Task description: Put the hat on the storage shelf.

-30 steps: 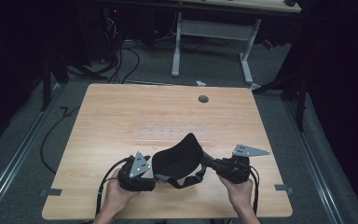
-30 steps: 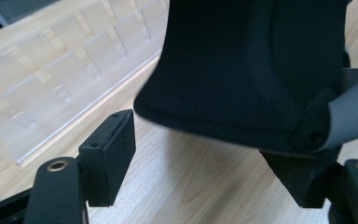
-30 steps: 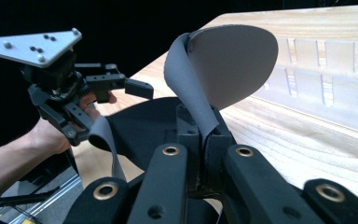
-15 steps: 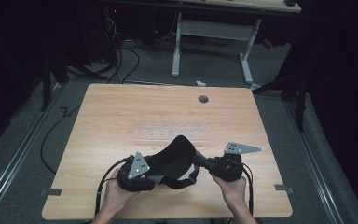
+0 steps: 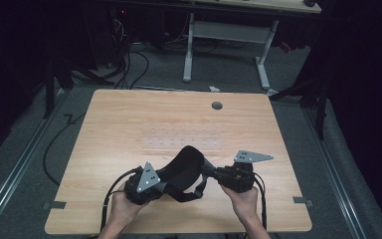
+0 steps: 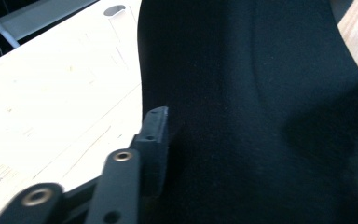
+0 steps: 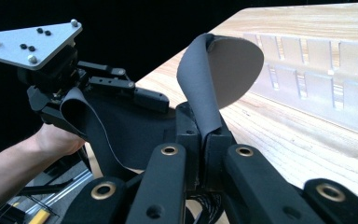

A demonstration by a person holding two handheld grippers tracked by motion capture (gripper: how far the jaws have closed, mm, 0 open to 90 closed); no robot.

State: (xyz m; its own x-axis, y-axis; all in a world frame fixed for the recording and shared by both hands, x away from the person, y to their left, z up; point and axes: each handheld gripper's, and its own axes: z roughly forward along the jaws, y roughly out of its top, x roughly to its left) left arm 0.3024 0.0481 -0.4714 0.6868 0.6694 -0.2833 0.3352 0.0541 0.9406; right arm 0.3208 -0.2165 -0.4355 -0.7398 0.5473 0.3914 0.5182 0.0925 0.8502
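Black padded brace (image 5: 181, 169) lifted over surface (image 5: 129, 124) at 6 o'clock. Right tool (image 7: 204, 128) clamped on its strap; left tool (image 5: 155, 185) jaws just closing around pad, contact unclear.

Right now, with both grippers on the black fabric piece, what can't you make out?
- Left gripper far jaw: left gripper view, hidden behind the black fabric piece.
- Fabric's near edge and straps: high view, too small and dark.
- Right gripper pad faces: right gripper view, covered by the pinched fabric.
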